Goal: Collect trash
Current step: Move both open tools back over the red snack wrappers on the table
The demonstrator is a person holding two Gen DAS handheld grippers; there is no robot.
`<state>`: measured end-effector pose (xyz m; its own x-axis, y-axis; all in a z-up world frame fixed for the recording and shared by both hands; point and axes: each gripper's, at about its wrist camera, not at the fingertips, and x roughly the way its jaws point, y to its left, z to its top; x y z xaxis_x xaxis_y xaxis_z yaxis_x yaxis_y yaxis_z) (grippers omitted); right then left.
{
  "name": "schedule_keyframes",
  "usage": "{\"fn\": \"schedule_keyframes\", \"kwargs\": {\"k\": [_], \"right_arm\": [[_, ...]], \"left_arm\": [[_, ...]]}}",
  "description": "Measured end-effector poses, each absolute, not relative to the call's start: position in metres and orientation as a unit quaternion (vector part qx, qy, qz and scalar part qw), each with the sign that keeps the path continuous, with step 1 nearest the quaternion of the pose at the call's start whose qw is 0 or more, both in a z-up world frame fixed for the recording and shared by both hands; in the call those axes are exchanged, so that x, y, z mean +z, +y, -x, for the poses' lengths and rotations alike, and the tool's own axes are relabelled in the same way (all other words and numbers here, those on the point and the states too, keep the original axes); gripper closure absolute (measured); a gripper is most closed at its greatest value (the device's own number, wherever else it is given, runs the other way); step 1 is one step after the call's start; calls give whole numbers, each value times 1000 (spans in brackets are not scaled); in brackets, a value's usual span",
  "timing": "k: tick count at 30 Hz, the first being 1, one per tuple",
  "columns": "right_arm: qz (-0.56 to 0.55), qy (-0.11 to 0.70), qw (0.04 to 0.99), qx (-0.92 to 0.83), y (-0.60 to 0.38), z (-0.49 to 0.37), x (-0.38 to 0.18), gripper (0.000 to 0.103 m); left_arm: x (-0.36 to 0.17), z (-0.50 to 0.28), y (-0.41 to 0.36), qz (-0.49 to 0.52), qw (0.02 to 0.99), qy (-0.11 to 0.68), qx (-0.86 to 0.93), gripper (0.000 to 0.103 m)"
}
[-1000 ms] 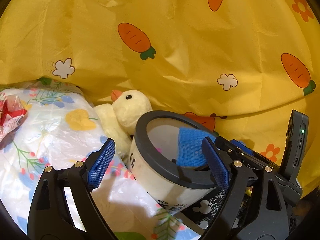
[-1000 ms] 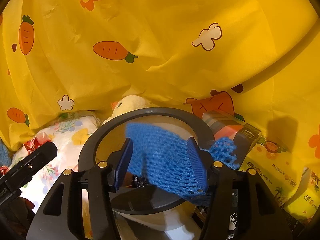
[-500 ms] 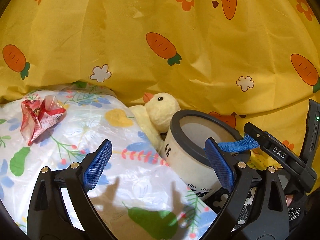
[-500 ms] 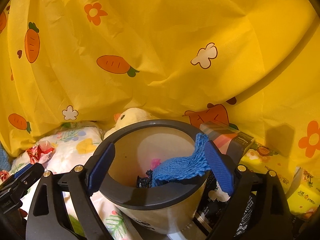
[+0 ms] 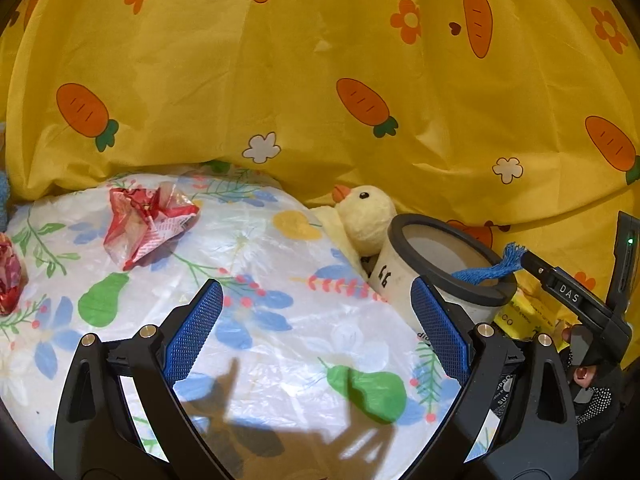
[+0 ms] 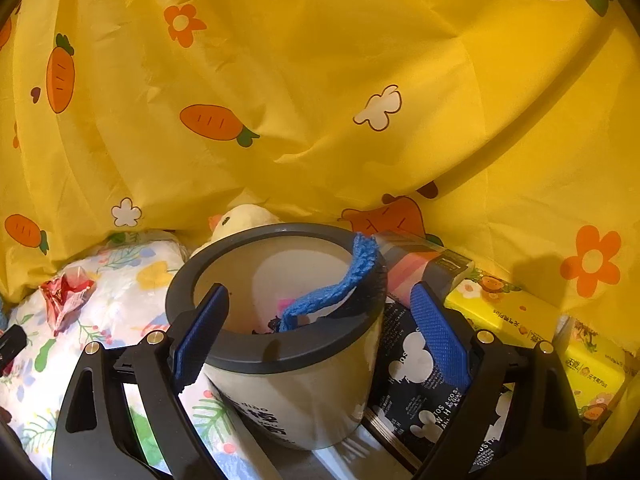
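Observation:
A small white bin with a dark rim (image 6: 280,340) stands at the right of the flowered pillow; it also shows in the left wrist view (image 5: 440,276). A blue net sleeve (image 6: 332,292) hangs over its rim, partly inside, and also shows in the left wrist view (image 5: 490,268). My right gripper (image 6: 320,340) is open and empty, with its jaws on either side of the bin's mouth. My left gripper (image 5: 316,336) is open and empty above the pillow. A crumpled red wrapper (image 5: 148,220) lies on the pillow at the far left; it also shows in the right wrist view (image 6: 66,296).
A flowered plastic-wrapped pillow (image 5: 260,320) fills the left. A yellow plush duck (image 5: 364,216) sits behind the bin. Yellow carrot-print cloth (image 5: 320,80) hangs behind. A black mouse-print pack (image 6: 416,380) and yellow tissue packs (image 6: 504,308) lie on the right. Another red scrap (image 5: 10,280) is at the left edge.
My right gripper opened and let go of the blue net sleeve, which now hangs over the bin's rim. My left gripper moved left and back, away from the bin, bringing the red wrapper into view.

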<state>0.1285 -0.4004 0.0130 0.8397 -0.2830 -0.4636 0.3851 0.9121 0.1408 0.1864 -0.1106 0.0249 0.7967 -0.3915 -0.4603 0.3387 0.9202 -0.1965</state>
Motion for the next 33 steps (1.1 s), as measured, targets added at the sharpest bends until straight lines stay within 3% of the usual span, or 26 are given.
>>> {"fn": "schedule_keyframes", "kwargs": {"k": [14,22,33], "right_arm": [[-119,249,951,-142,-380,-158,3,14],[-67,224,972,-21,-267,-174,24,14],[-22,259,960,102,-114,-233,21,14]], "left_arm": [[25,-173,-9,71,963,241,-97,9],[31,-180,78,68,969,234,35,9],[19,-201,141,62,957,254,123,9]]}}
